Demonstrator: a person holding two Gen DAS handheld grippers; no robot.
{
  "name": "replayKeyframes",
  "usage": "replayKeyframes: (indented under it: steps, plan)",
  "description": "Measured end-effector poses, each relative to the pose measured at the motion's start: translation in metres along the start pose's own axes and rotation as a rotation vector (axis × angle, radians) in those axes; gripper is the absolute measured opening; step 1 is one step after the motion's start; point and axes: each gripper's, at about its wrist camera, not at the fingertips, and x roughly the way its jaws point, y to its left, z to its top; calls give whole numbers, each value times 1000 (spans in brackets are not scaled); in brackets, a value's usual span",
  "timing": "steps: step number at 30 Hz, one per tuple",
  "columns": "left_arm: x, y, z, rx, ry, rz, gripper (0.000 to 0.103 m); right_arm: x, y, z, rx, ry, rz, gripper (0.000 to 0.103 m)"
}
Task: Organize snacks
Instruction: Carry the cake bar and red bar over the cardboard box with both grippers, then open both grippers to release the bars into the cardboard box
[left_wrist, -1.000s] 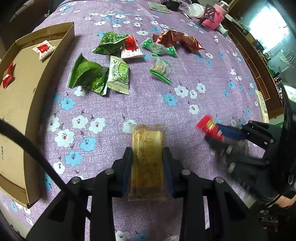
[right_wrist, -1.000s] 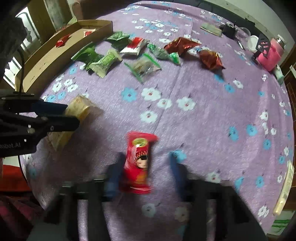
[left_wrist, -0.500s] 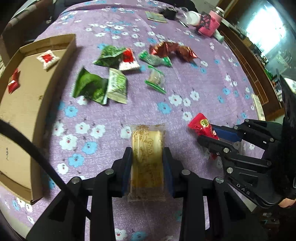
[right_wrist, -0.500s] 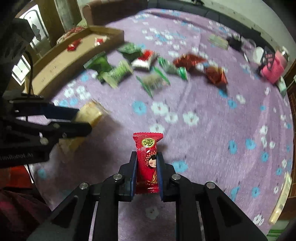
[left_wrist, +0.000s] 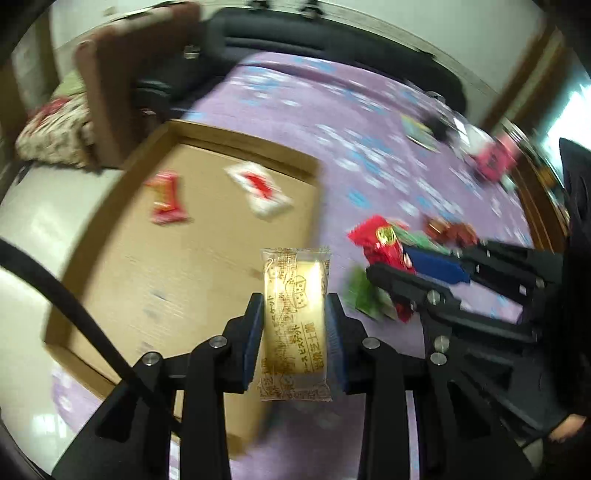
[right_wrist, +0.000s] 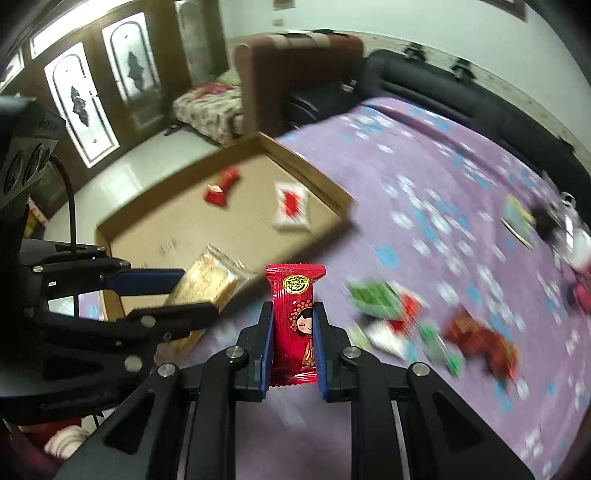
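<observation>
My left gripper (left_wrist: 295, 317) is shut on a yellow biscuit packet (left_wrist: 295, 306) and holds it in the air by the near right corner of the cardboard tray (left_wrist: 110, 280). My right gripper (right_wrist: 293, 325) is shut on a red snack packet (right_wrist: 294, 317) with a cartoon girl, lifted above the purple cloth. The right gripper (left_wrist: 413, 273) also shows in the left wrist view, and the left gripper (right_wrist: 184, 291) with the yellow packet (right_wrist: 207, 284) in the right wrist view. The tray (right_wrist: 310, 173) holds a red packet (right_wrist: 221, 186) and a white-and-red packet (right_wrist: 291, 206).
Several green, red and brown snack packets (right_wrist: 424, 325) lie on the purple flowered cloth (right_wrist: 424, 173) right of the tray. A pink object (left_wrist: 495, 162) and small items sit at the far right. A brown chair (right_wrist: 295, 77) and black sofa stand behind.
Both grippers have lifted and swung left toward the cardboard tray, still holding their packets. The views now look across the tray to the room behind.
</observation>
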Motion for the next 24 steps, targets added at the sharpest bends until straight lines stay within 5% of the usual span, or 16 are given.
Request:
replayKeyframes:
  steps: [9, 24]
  plan:
    - [38, 78, 35, -147, 27, 155, 35, 78, 30, 47, 12, 55, 40, 17]
    - [55, 105, 36, -183, 73, 188, 35, 110, 38, 54, 16, 117, 18, 18]
